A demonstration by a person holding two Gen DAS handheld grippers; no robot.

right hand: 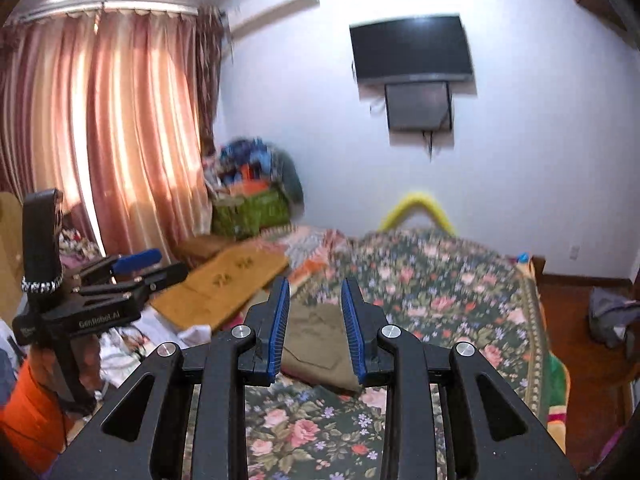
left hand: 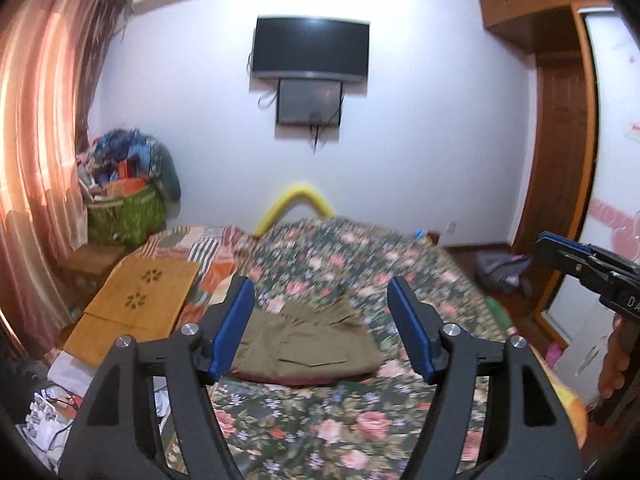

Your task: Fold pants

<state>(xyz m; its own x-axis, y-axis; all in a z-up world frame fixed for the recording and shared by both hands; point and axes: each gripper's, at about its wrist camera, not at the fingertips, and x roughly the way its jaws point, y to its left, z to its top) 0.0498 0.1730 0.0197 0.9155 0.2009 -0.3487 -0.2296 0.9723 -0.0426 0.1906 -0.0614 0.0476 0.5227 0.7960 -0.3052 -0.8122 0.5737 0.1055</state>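
Olive-green pants (left hand: 308, 344) lie folded into a compact rectangle on the floral bedspread (left hand: 320, 432), on top of a dark red item. My left gripper (left hand: 320, 292) is open wide and empty, held above and short of the pants. My right gripper (right hand: 316, 292) is open with a narrower gap, empty, also raised above the pants (right hand: 320, 344). The right gripper shows at the right edge of the left wrist view (left hand: 576, 260); the left gripper shows at the left of the right wrist view (right hand: 136, 264).
A wooden lap desk (left hand: 136, 308) lies on the bed's left side. A green basket of clutter (left hand: 124, 208) stands by pink curtains (left hand: 44, 120). A TV (left hand: 312, 48) hangs on the far wall. A grey bag (right hand: 612, 316) sits on the floor, right.
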